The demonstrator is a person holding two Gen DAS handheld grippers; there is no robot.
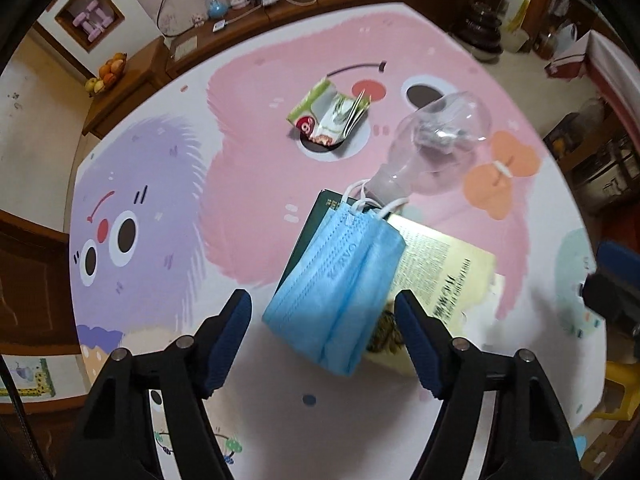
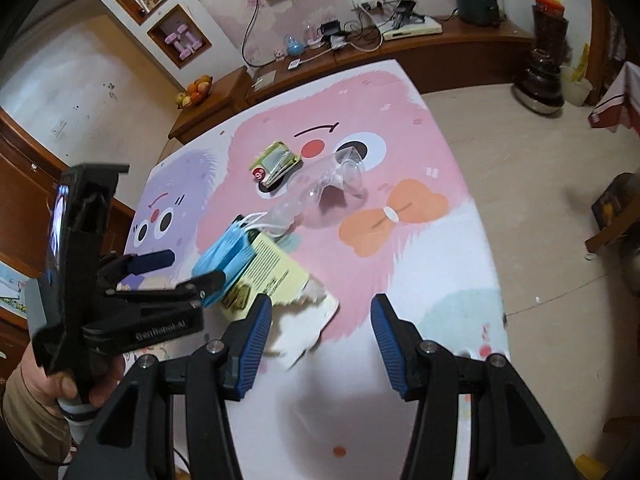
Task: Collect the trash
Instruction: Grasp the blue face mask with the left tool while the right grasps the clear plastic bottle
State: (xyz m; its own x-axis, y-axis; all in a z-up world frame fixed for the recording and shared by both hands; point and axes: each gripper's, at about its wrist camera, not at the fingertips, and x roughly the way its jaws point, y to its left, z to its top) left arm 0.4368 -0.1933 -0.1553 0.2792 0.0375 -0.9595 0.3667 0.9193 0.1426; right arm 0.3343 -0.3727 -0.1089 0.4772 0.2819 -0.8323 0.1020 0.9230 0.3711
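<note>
A blue face mask (image 1: pixel 340 284) lies folded on a yellow-green torn carton (image 1: pixel 444 276) on the cartoon tablecloth. My left gripper (image 1: pixel 324 312) is open, its fingers on either side of the mask's near end, just above it. A clear crushed plastic bottle (image 1: pixel 440 140) lies behind the mask, its neck at the ear loops. A crumpled green snack wrapper (image 1: pixel 328 114) lies farther back. In the right wrist view my right gripper (image 2: pixel 322 320) is open and empty above the carton's torn end (image 2: pixel 304 320); the left gripper (image 2: pixel 180 272), mask (image 2: pixel 224 252), bottle (image 2: pixel 324 192) and wrapper (image 2: pixel 274 164) show too.
The table (image 2: pixel 440 280) carries a pink and purple cartoon cloth; its right edge drops to a tiled floor. A wooden sideboard (image 2: pixel 360 52) with cables and a fruit bowl (image 2: pixel 196 90) stands behind. A yellow stool (image 1: pixel 616 392) sits at the right.
</note>
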